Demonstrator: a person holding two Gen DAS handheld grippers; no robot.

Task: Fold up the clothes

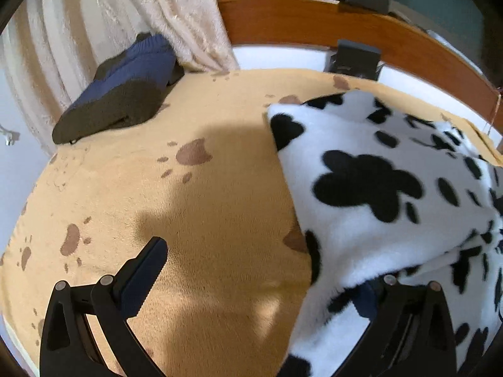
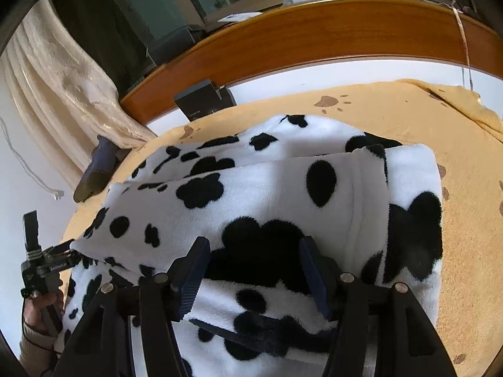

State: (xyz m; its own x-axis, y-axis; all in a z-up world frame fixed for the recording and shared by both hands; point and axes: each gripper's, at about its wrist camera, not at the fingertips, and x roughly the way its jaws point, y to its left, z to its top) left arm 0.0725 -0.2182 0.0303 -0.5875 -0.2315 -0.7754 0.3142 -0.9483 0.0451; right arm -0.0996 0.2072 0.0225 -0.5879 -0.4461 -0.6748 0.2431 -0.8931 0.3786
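Observation:
A white fleece garment with black cow spots (image 2: 283, 194) lies folded on a tan blanket with brown paw prints (image 1: 195, 207). My right gripper (image 2: 254, 267) is low over the near end of the fleece. Its two blue pads (image 2: 191, 276) straddle a thick fold without pressing on it. In the left wrist view the fleece (image 1: 377, 188) fills the right side. My left gripper (image 1: 267, 267) stands wide open, its left finger (image 1: 147, 273) over bare blanket and its right finger under the fleece's edge. The right wrist view shows the left gripper (image 2: 70, 249) at the fleece's left corner, held by a hand (image 2: 41, 304).
A folded blue and dark grey garment (image 1: 125, 94) lies at the blanket's far left, by a cream curtain (image 1: 125, 15). A wooden bed frame (image 2: 314, 31) curves along the back, with a black box (image 2: 201, 100) against it. Bare blanket (image 2: 465, 220) runs right of the fleece.

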